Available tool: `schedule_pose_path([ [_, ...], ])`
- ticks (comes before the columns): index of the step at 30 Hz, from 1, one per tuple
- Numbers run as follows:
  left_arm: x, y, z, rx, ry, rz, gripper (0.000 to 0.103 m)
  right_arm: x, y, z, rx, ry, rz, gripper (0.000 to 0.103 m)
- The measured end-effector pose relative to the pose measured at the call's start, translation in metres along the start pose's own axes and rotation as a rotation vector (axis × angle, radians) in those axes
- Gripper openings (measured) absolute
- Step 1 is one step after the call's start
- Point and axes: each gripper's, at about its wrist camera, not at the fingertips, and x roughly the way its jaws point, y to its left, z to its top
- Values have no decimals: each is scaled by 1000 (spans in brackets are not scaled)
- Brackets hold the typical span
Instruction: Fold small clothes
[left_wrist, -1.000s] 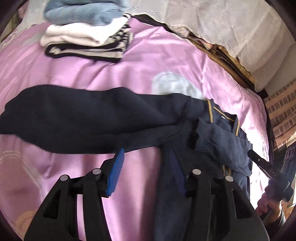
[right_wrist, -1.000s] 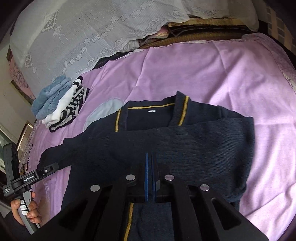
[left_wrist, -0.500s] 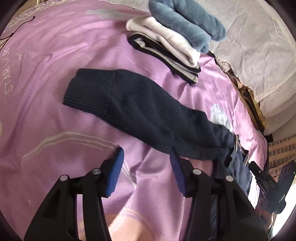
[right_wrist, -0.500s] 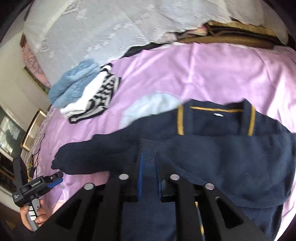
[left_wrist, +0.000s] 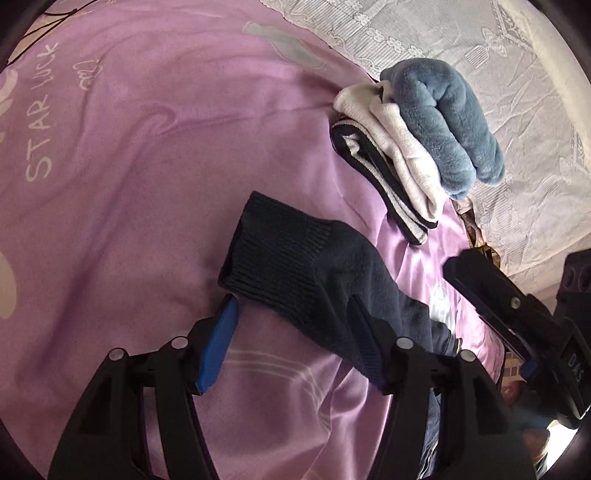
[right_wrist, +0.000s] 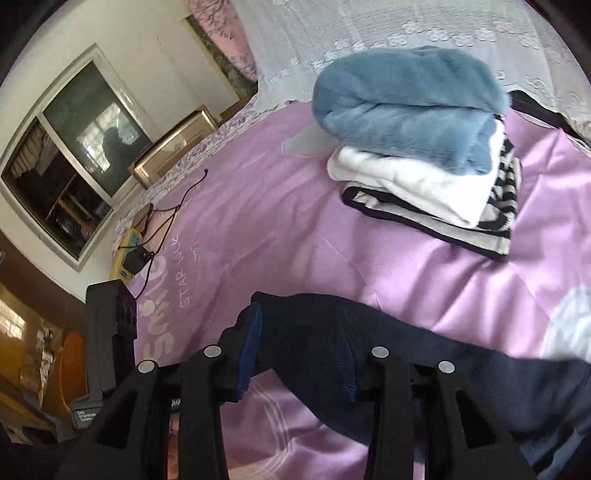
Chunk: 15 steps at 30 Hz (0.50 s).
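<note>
Both grippers, left (left_wrist: 291, 332) and right (right_wrist: 301, 354), reached the navy sleeve (left_wrist: 314, 273), jaws opening, unclamped.

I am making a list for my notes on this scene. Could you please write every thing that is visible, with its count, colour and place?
navy sweater sleeve: one, dark navy, lying on the bed sheet, ribbed cuff toward both grippers
folded clothes stack: one stack of three, blue fleece on top, white in the middle, black-and-white striped at the bottom, behind the sleeve
bed sheet: one, pink-purple with pale lettering, under everything
lace cover: one, white, behind the stack
black cable: one, on the sheet's far left in the right wrist view
window: one, white frame, on the wall at left
left gripper: black with blue pads, open, jaws just opening, astride the cuff
right gripper: black with blue pads, open, jaws just opening, sleeve between them
</note>
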Motion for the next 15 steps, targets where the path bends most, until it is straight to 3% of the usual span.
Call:
schedule_pose_path([
  [7, 6, 9, 6, -13, -28, -36, 53, 58, 7, 22, -91, 145, 8, 39],
  [15, 10, 8, 11, 23, -42, -22, 50, 94, 19, 35, -228, 276, 67, 39],
])
